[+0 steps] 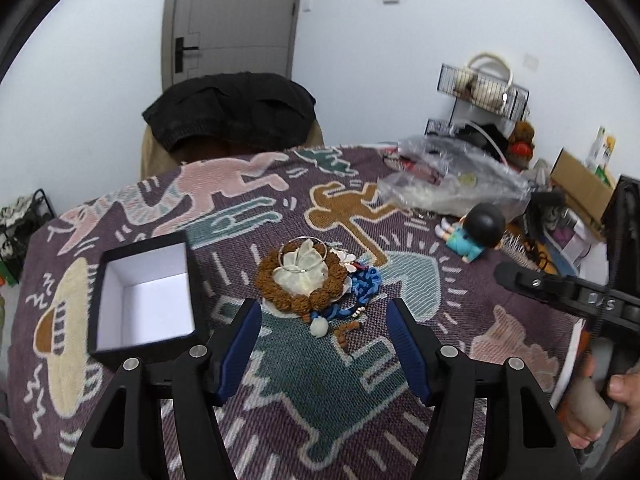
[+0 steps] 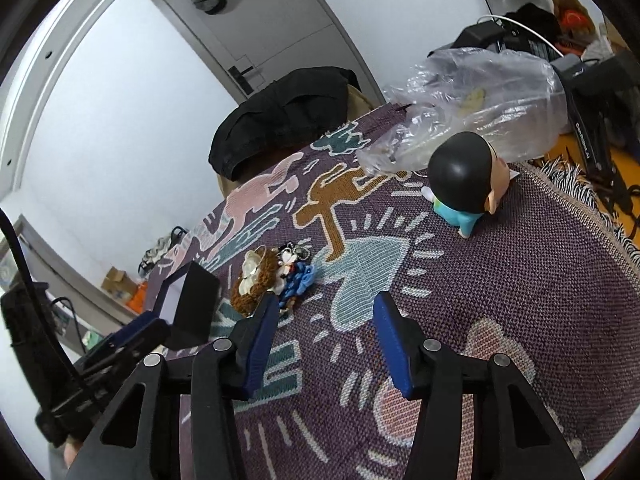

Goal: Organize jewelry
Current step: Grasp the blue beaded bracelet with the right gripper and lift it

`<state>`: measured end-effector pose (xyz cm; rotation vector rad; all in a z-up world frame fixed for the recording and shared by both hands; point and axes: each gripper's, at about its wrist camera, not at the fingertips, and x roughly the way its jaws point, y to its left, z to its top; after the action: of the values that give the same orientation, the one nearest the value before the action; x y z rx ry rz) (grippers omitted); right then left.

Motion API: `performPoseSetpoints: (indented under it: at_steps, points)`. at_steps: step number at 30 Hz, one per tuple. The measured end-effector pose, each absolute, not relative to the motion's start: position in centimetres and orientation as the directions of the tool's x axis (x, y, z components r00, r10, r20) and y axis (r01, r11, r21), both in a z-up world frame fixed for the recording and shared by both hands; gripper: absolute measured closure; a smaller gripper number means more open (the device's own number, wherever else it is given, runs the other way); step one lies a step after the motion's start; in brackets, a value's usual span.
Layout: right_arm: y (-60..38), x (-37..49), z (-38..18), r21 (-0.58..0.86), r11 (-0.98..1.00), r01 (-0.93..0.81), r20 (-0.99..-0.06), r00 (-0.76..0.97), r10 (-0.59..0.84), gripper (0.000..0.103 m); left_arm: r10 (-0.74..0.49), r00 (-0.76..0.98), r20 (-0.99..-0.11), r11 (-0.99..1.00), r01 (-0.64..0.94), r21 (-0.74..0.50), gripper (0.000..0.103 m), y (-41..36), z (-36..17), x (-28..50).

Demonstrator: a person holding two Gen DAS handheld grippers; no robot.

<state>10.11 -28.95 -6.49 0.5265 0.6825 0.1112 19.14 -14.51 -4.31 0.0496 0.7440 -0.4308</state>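
Both jaws spread, empty | jewelry pile [image 1: 308, 280] | black strap [image 2: 581, 136] reads "GenRobot.AI"

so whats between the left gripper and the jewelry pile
Only bare patterned blanket lies between the left gripper and the jewelry pile, seen in the left wrist view.

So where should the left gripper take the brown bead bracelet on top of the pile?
Probably the near arc of the brown bead bracelet, from above: it lies flat as a ring around the white shell flower, and that arc faces the open left gripper.
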Motion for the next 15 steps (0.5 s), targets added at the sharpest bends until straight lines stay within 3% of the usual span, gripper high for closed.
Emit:
performPoseSetpoints:
  at_steps: [4, 12, 15]
  points:
    - [-29.7, 10.4, -7.1, 0.514, 0.854, 0.075, -0.564, 0.78, 0.271, 0.052, -0.364, 0.629, -0.687, 0.894, 0.442, -0.07, 0.04, -16.2, -5.2, 20.5]
    - [-30.8, 10.3, -8.3, 0.522, 0.848, 0.09, -0.561, 0.785, 0.262, 0.052, -0.342, 0.585, -0.735, 0.869, 0.494, -0.012, 0.064, -18.5, -7.7, 23.2]
    - [-30.8, 10.5, -8.7, 0.514, 0.853, 0.091, -0.566, 0.783, 0.258, 0.052, -0.335, 0.572, -0.749, 0.866, 0.499, -0.007, 0.065, -18.7, -8.3, 24.1]
